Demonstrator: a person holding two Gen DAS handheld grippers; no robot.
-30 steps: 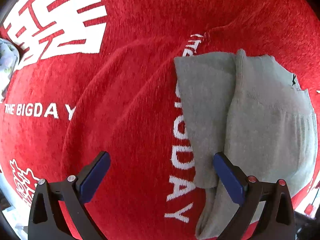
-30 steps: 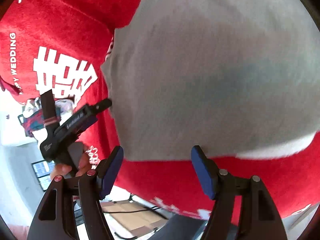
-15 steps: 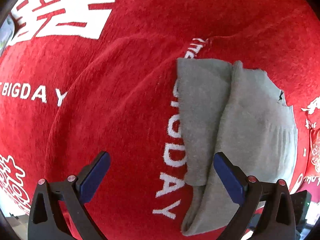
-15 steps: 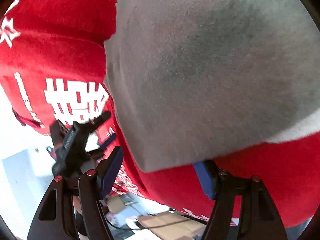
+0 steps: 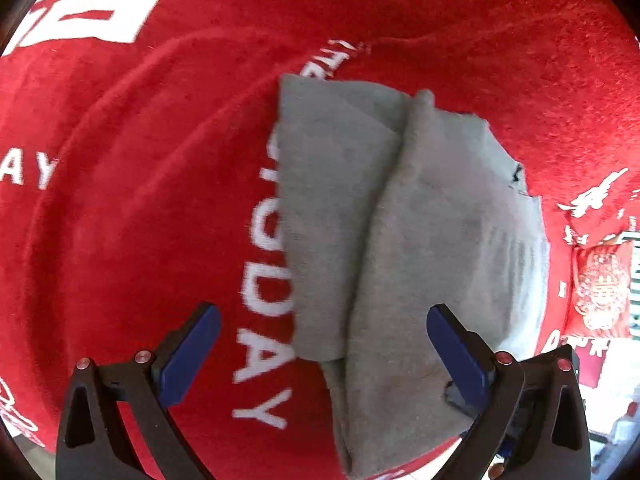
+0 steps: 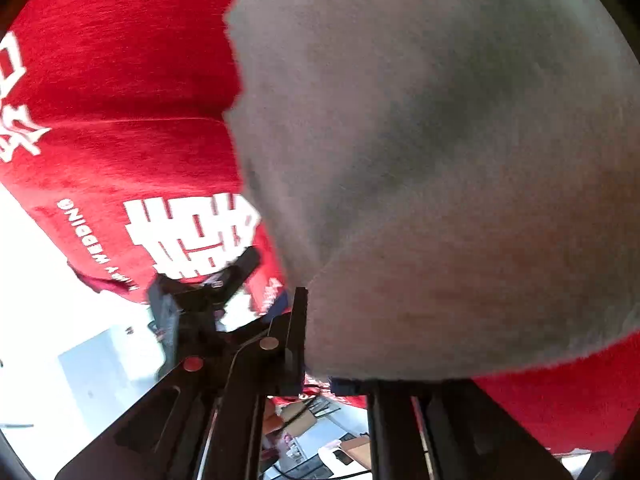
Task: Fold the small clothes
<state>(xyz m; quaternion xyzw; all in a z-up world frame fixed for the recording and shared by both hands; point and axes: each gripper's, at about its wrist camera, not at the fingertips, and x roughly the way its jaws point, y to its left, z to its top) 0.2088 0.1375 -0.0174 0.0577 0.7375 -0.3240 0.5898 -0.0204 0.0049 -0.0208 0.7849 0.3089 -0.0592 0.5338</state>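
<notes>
STEP: grasping edge for fold | ITEM: small grey knit garment (image 5: 408,240) lay partly folded on red plush printed cloth (image 5: 140,220) | RIGHT gripper (image 6: 320,360): had just closed, clenched on garment's near edge | LEFT gripper (image 5: 320,344): released, poised over garment | NEXT: probably lift and carry edge across, keeping layers aligned.

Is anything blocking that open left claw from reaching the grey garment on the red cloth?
Nothing visible. The left gripper hangs open right over the grey garment, which lies on the red cloth. The right gripper is shut on the garment's near edge.
</notes>
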